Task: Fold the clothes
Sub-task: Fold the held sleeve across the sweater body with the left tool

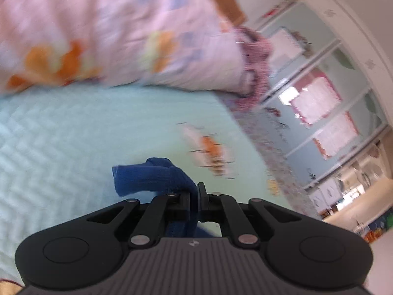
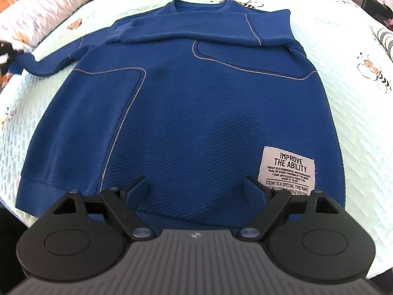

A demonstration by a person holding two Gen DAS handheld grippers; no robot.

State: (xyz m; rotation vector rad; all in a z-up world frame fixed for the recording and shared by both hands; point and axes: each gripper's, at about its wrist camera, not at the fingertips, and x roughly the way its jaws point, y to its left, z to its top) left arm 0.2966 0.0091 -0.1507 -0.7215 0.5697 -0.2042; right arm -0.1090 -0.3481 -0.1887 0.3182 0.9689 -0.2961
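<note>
Around: pillow [image 1: 118,32] beside my sweater [image 2: 186,113], likely floral.
Bedspread [image 2: 356,127]: pale quilted.
Left gripper [image 1: 197,194]: clenching cuff [image 1: 152,175].
Right gripper [image 2: 195,188]: spread wide.

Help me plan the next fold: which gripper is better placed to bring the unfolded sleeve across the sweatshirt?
Left, probably. The left gripper is shut on the sleeve cuff; the right gripper is open at the sweatshirt hem.

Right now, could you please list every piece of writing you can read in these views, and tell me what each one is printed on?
"IMPROVE THE ABILITY" – heading of the white patch sewn near the hem of the blue sweatshirt.
"TODAY IS A SPECIAL TIME MAKE" – lower line on that patch.
The small print between those lines is too fine to read reliably.
Faint lettering on the quilted bedspread is too blurred to read.
</note>
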